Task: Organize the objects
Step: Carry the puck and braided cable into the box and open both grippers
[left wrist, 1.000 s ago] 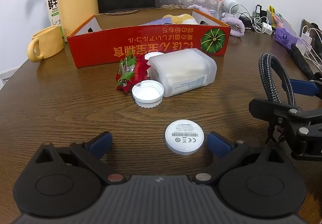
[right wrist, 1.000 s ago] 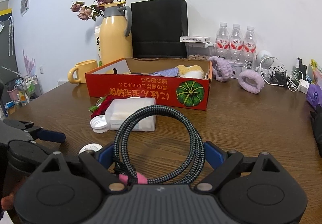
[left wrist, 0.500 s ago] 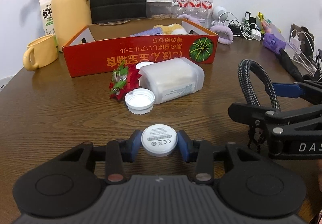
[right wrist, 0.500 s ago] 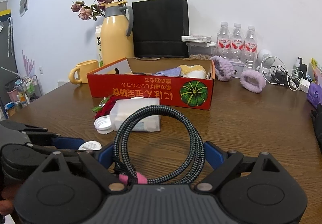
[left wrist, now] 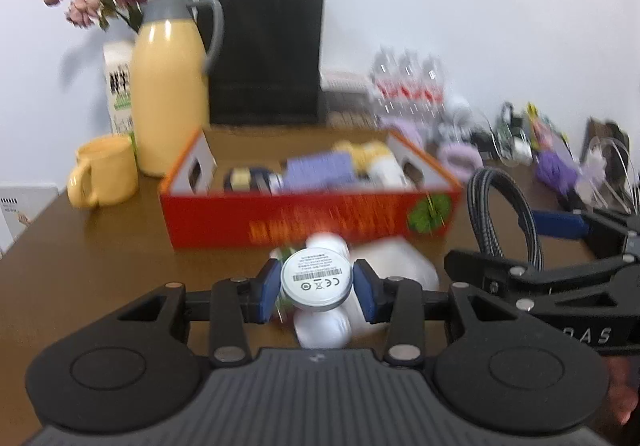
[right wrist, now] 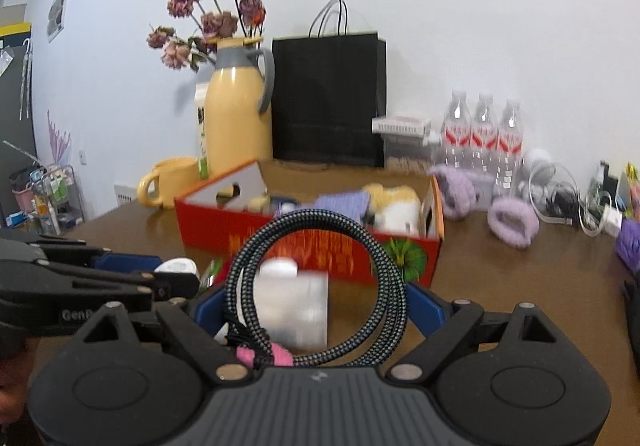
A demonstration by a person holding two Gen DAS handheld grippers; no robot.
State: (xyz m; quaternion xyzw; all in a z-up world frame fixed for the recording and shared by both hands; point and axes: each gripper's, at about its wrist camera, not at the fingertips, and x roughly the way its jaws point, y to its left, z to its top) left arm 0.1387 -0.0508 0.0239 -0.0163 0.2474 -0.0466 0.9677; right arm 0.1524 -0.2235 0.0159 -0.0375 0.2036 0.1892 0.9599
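My left gripper (left wrist: 317, 288) is shut on a small white round disc (left wrist: 316, 280) with a printed label and holds it above the table, in front of the red cardboard box (left wrist: 304, 219). My right gripper (right wrist: 318, 304) is shut on a coiled black braided cable (right wrist: 320, 286) with a pink tie, also lifted; the cable shows in the left wrist view (left wrist: 506, 213). The box (right wrist: 320, 242) holds a purple cloth, a yellow plush item and other small things. The left gripper appears in the right wrist view at the left (right wrist: 120, 270).
A clear plastic container (left wrist: 396, 270), a white cap and a red-green wrapper lie on the table before the box. A yellow jug (left wrist: 170, 97), yellow mug (left wrist: 104, 175), black bag (left wrist: 266, 53), water bottles (right wrist: 484, 133), purple hair ties (right wrist: 512, 224) and chargers stand behind.
My left gripper closed on the white disc and lifted it off the table toward the box. My right gripper, holding the cable, rose and moved closer to the box.
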